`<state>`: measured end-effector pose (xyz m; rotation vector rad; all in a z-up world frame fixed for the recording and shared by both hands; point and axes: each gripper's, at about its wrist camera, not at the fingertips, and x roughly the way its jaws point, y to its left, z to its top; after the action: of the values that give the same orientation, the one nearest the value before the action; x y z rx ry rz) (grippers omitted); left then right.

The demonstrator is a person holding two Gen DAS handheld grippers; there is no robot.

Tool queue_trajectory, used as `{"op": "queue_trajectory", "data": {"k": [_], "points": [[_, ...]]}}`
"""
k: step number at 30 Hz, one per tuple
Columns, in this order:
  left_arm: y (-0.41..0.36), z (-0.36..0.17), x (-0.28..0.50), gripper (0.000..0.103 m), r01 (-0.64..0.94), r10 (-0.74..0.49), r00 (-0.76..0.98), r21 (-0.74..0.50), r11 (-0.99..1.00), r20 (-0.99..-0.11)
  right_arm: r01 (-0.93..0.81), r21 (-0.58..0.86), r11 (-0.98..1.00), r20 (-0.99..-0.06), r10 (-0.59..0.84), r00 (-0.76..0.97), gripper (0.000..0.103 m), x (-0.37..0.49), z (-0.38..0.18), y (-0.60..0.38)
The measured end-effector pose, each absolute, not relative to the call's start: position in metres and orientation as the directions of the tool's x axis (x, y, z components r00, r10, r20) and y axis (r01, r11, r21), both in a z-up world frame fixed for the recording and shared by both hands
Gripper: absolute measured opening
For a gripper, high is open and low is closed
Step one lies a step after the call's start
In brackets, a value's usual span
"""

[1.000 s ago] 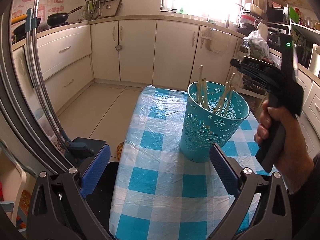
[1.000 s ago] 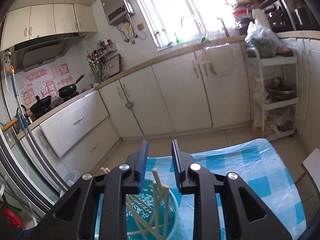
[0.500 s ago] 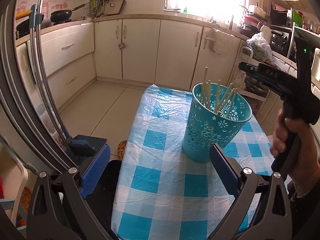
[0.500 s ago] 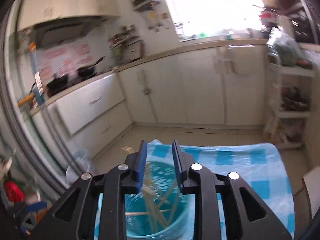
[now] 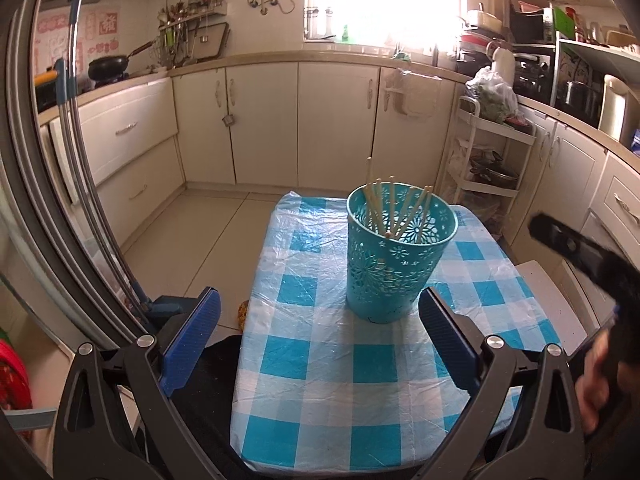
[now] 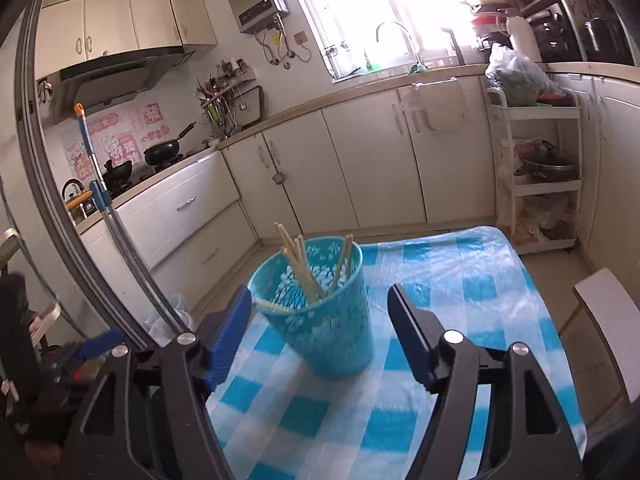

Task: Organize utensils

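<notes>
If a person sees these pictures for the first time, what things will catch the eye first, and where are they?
First comes the turquoise basket, standing upright near the middle of the blue-checked tablecloth, with pale wooden chopsticks leaning inside it. Next, the left gripper and the right gripper frame the foreground, both with jaws wide open and holding nothing. Behind, the bright window glares above the cream cabinets.

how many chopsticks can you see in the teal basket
About 7 chopsticks, all standing inside the teal basket on the checked tablecloth: most lean on its far rim, one lies low across the inside. Overlap may hide more.
</notes>
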<state>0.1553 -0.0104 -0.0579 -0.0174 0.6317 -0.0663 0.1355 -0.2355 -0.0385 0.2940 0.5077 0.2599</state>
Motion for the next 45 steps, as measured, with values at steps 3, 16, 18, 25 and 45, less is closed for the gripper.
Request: {"op": "queue_trajectory", "data": {"k": [3, 16, 18, 25, 45], "points": [[-0.016, -0.049, 0.143, 0.095, 0.075, -0.071, 0.812, -0.018, 0.997, -0.579, -0.14, 0.342, 0.929, -0.439, 0.29, 0.851, 0.078, 0.111, -0.033, -0.236], [-0.023, -0.018, 0.092, 0.095, 0.066, -0.012, 0.807, 0.07, 0.995, -0.591, -0.126, 0.287, 0.95, -0.416, 0.242, 0.877, 0.096, 0.055, 0.012, -0.213], [-0.024, -0.012, 0.084, 0.095, 0.079, -0.006, 0.797, 0.095, 0.992, -0.604, -0.135, 0.29, 0.947, -0.403, 0.249, 0.881, 0.096, 0.044, 0.02, -0.209], [-0.022, 0.014, 0.045, 0.095, 0.103, -0.04, 0.817, 0.076, 0.992, -0.575, -0.161, 0.311, 0.937, -0.348, 0.27, 0.898, 0.096, 0.004, 0.036, -0.198], [-0.008, 0.038, -0.007, 0.095, 0.059, -0.047, 0.868, 0.01, 0.998, -0.494, -0.109, 0.266, 0.958, -0.337, 0.199, 0.92, 0.096, -0.047, 0.041, -0.189]]}}
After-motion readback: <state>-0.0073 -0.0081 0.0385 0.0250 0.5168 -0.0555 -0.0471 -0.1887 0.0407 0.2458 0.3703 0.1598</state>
